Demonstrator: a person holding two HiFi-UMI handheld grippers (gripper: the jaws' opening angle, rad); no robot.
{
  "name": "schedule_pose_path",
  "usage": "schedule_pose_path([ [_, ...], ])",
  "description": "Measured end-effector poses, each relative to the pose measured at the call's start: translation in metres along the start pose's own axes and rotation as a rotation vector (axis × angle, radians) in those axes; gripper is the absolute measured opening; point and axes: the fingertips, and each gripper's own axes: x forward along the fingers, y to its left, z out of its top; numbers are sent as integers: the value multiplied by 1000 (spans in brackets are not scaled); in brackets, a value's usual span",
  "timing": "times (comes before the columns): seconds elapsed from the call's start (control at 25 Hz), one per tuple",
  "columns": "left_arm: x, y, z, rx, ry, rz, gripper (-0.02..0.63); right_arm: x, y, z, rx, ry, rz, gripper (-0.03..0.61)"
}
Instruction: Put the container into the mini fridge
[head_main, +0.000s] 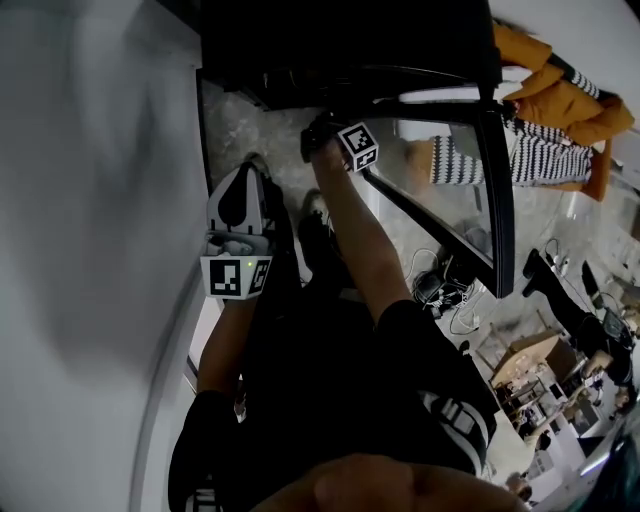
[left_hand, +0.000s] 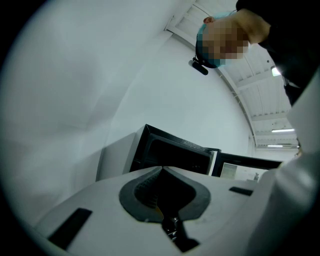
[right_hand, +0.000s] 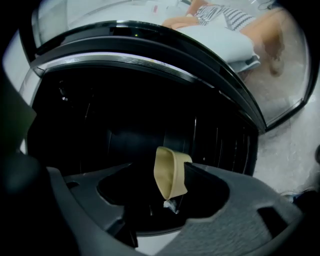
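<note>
Two grippers face the open mini fridge (right_hand: 125, 115): right gripper (right_hand: 169, 187) jaws clamp a tan container (right_hand: 167, 170); left gripper (left_hand: 163, 170) jaws pressed together, empty.

Orange jacket (head_main: 560, 85) & striped fabric (head_main: 545, 155) top rt, cables (head_main: 445, 292) on floor (head_main: 255, 130).

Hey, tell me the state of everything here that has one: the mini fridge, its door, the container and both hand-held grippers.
Mini fridge: open, inside dark.
Fridge door: swung wide open.
Container: clamped between jaws, in front of the fridge's opening, not set down.
Right hand-held gripper: shut on the container.
Left hand-held gripper: shut, nothing between its jaws.
</note>
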Motion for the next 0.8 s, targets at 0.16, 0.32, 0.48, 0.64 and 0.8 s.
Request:
schedule_pose_path([
  [0.16,-8,-11,12,2,-6,1,5,-18,20,1,-16,23,6,239],
  [0.32,-16,-24,22,7,-7,0,5,-41,38,1,-47,55,11,184],
  [0.48,-26,-36,27,11,-4,-4,5,-62,59,0,-115,89,25,120],
  [0.64,-37,-51,33,13,2,-10,5,-83,80,3,-176,129,34,74],
  [0.8,-45,-64,38,19,9,-8,5,-106,100,8,-259,171,50,38],
])
